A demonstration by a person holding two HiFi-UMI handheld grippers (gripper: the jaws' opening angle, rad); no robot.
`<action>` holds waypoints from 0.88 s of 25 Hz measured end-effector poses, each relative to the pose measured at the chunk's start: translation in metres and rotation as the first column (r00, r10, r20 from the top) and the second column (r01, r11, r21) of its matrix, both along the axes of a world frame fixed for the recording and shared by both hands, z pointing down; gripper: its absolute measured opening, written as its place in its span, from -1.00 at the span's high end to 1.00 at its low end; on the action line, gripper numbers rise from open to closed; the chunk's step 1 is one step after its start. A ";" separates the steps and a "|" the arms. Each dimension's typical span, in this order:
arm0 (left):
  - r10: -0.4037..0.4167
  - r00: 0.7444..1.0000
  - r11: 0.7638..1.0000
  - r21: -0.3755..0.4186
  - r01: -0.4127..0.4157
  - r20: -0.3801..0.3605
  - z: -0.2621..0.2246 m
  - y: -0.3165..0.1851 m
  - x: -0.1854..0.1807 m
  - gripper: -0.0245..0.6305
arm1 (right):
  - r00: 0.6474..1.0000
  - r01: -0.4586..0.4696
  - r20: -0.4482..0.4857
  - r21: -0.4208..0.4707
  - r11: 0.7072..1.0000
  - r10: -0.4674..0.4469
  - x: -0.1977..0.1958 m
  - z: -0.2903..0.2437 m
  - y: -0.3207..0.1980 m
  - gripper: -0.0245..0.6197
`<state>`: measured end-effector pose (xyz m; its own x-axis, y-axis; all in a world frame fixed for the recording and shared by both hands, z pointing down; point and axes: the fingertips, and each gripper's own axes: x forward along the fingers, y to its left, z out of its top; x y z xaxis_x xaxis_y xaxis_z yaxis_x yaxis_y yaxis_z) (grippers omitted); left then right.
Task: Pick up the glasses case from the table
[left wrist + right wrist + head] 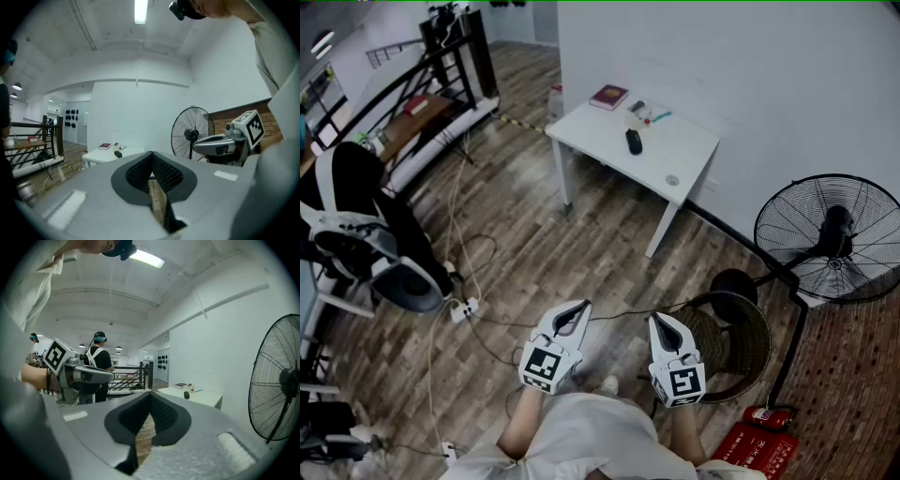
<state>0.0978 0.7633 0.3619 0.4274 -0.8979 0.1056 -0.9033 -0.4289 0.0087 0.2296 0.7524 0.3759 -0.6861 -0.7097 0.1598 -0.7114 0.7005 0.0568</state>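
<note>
**Both grippers shut and empty, glasses case far ahead**

You hold two grippers low in front of you. The left gripper (579, 307) has its jaws pressed together with nothing between them. The right gripper (661, 322) is the same: jaws together, nothing held. They sit side by side, near each other but not touching.

Just to your right stands one round woven basket (741, 349). Past it stands one big black fan (830, 239). A thin cable (619, 315) runs across the wood floor (581, 234) right by the jaw tips. One white power strip (464, 307) lies off to the left. Beyond the cable, the floor is open all the way to the table.

One white table (680, 155) stands far ahead, with its back edge at the white wall (722, 56). On it you can count one dark glasses case (633, 142), one red book (609, 96) at the far corner, and a few small things too tiny to name. The case lies near the middle of the top, away from every edge. It is well apart from both grippers, straight ahead between them.
</note>
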 end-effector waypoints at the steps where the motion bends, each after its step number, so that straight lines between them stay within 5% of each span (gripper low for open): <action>1: 0.003 1.000 1.000 0.000 -0.003 0.001 -0.001 0.003 0.005 0.87 | 1.000 -0.006 0.010 0.005 1.000 0.006 0.005 -0.003 0.002 0.92; 10: 0.002 1.000 1.000 0.023 -0.003 0.029 -0.010 -0.014 0.021 0.87 | 0.998 -0.014 0.055 0.023 1.000 0.013 0.013 -0.010 -0.027 0.91; 22: 0.057 0.998 0.998 0.034 -0.058 0.020 -0.011 -0.122 -0.038 0.87 | 0.999 -0.044 0.024 0.035 0.998 0.043 -0.059 -0.014 -0.135 0.91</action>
